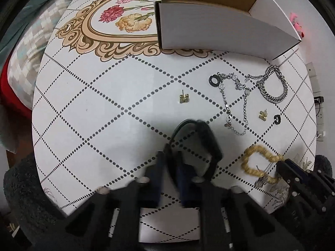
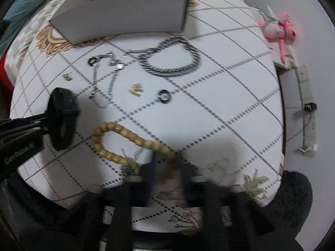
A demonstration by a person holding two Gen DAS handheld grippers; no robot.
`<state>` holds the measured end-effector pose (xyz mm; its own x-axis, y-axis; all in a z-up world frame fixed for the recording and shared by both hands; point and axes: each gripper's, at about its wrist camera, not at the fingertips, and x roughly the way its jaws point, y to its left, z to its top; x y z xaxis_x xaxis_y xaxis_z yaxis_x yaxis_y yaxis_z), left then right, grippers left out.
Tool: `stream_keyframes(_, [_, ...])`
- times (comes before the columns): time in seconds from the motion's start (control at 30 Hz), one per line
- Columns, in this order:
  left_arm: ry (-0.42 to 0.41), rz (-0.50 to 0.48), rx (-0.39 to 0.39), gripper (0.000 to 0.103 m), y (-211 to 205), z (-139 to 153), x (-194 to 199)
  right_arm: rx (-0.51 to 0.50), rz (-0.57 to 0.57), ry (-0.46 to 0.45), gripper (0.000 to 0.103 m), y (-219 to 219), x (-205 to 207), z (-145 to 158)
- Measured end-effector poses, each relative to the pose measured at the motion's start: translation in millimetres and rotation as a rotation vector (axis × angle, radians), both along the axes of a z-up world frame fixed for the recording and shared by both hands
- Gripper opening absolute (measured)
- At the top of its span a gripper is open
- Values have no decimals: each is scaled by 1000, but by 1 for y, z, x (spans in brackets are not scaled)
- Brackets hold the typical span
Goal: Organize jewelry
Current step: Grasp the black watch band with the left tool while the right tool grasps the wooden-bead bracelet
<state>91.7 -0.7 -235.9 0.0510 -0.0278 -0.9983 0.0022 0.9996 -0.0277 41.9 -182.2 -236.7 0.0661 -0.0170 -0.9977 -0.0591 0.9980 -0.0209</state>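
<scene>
My left gripper (image 1: 170, 163) is shut on a black band bracelet (image 1: 207, 138) and holds it above the table; it also shows in the right wrist view (image 2: 62, 117). My right gripper (image 2: 167, 165) is shut on the end of a wooden bead bracelet (image 2: 117, 131), which also shows in the left wrist view (image 1: 257, 161). On the table lie a thick silver chain (image 2: 171, 58), a thin silver chain (image 1: 234, 96), two gold earrings (image 1: 184, 98) (image 1: 263, 115) and two black rings (image 1: 214, 80) (image 2: 165, 96). An open white cardboard box (image 1: 209, 27) stands at the far side.
The round table has a white patterned cloth (image 1: 104, 104) with a floral emblem (image 1: 125, 18). A pink plush toy (image 2: 278, 29) and a power strip (image 2: 305, 87) lie beyond the table's right edge. A cushion (image 1: 23, 62) is off to the left.
</scene>
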Motion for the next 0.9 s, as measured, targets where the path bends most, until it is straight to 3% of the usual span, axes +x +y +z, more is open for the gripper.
stream_keyframes(0.13, [-16, -5, -7, 5, 10, 4, -12, 33, -28, 17, 10, -10, -7, -2])
stream_keyframes(0.37, [-46, -20, 10, 4, 16, 13, -34, -21, 9, 17, 10, 5, 8, 3])
stream_keyframes(0.5, [-76, -26, 22, 4, 15, 27, -43, 8, -19, 7, 9, 3, 16, 8])
stream_keyframes(0.9, [-148, -39, -22, 4, 24, 87, -72, 156, -59, -101, 9, -3, 16, 73])
